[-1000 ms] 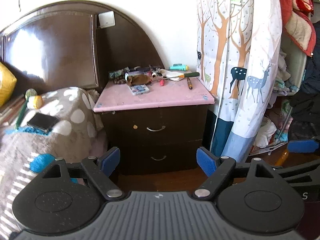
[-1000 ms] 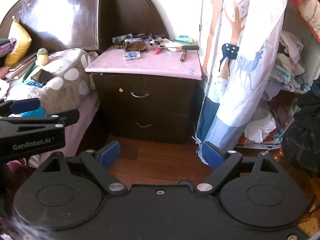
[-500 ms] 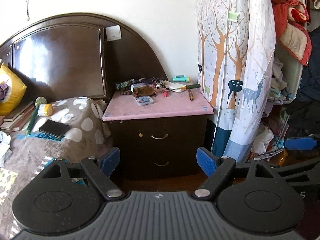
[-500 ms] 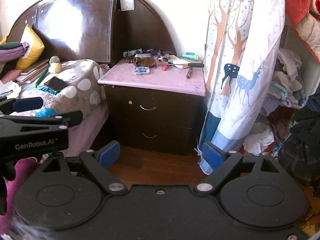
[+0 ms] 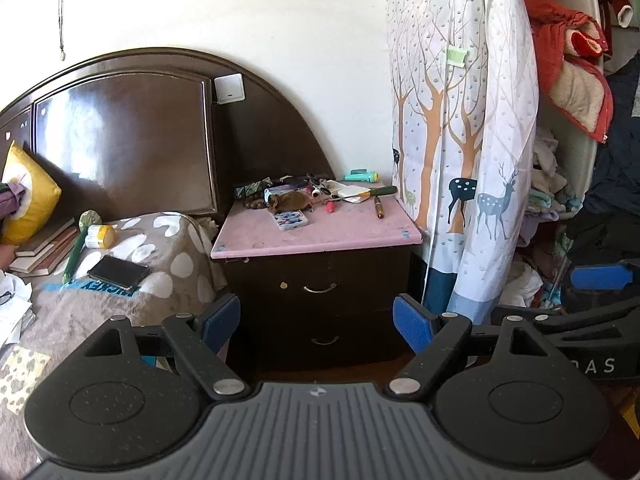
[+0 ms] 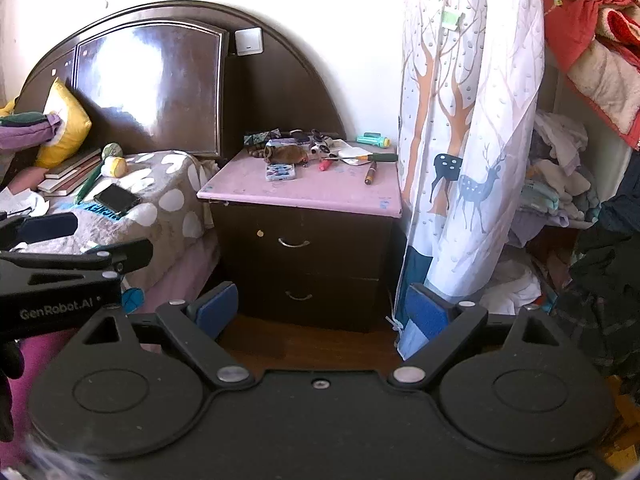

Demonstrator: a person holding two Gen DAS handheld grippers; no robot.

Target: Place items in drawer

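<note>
pink nightstand top, deer-print curtain

A dark wooden nightstand with a pink top stands between a bed and a deer-print curtain. Its two drawers are closed. Small clutter, including a screwdriver, lies on top. The left gripper, jaws wide apart and empty, frames the drawers. A black phone rests on the bed.

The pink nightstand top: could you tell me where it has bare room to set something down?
The front half of the nightstand top is bare, from the small patterned case forward to the front edge. The back is crowded: screwdriver, brown pouch, teal flashlight.
</note>
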